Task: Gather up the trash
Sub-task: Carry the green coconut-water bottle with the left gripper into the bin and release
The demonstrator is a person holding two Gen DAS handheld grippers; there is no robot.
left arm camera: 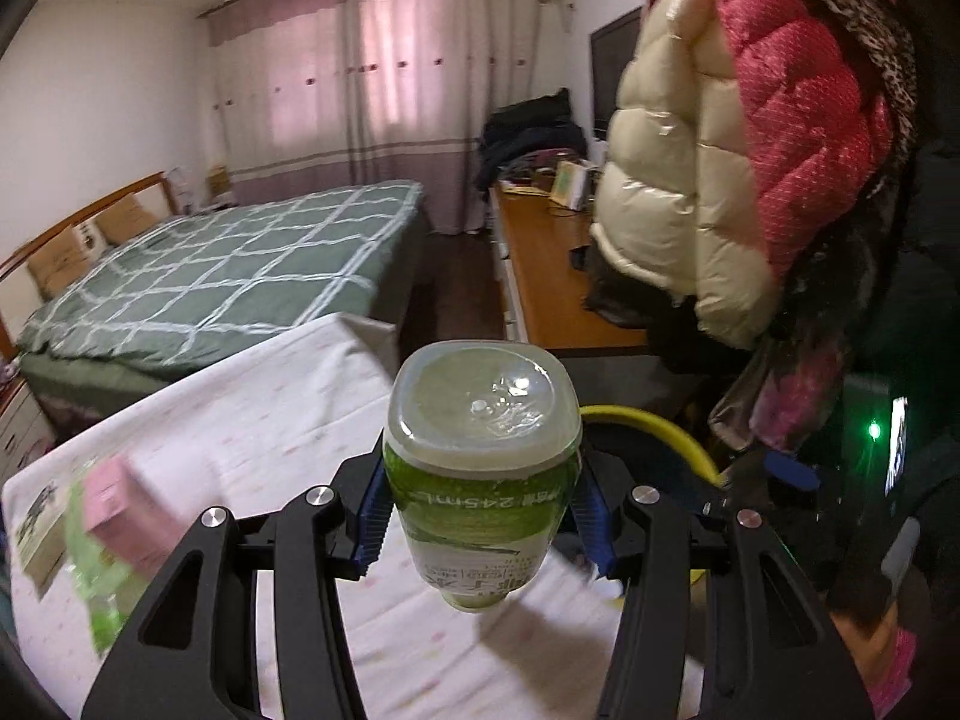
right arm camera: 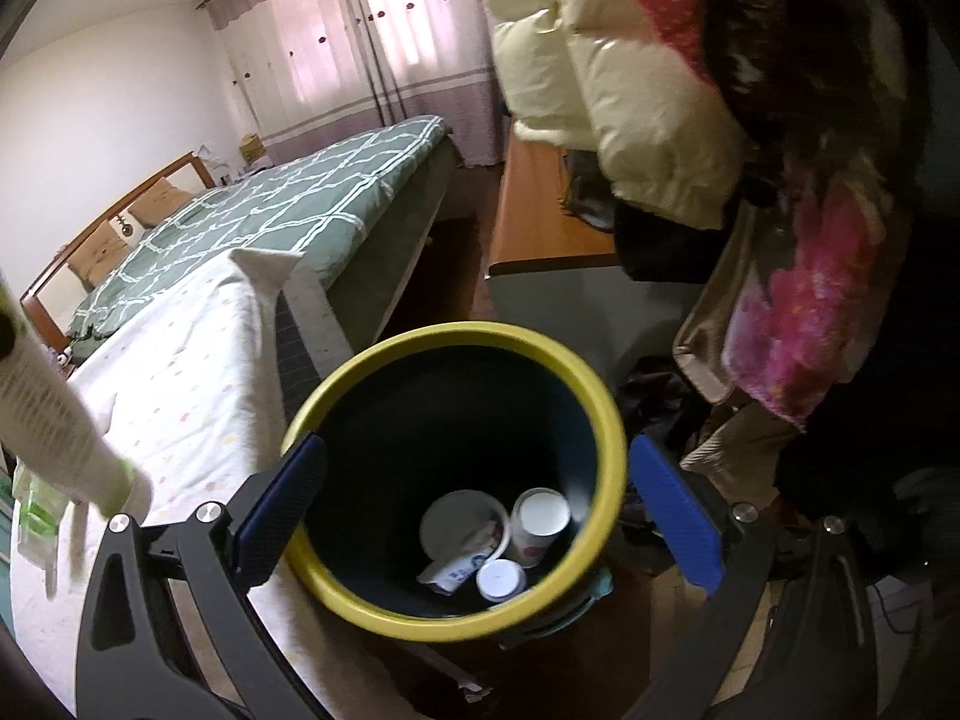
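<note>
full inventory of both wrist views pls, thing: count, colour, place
bottle: 1, green with a pale base, base-up between the left claw's pads
bin: 1, dark with a yellow rim, beside the table
trash in the bin: several white cups and lids plus a wrapper, at the bottom
table cloth: 1, white with pastel dots, over the table
pink box: 1, blurred, on the cloth at left
bed: 1, green checked cover, behind the table
curtains: pink-white, far wall
jackets: cream and red, hanging at right
left claw: shut on the bottle
right claw: open, empty, above the bin
</note>
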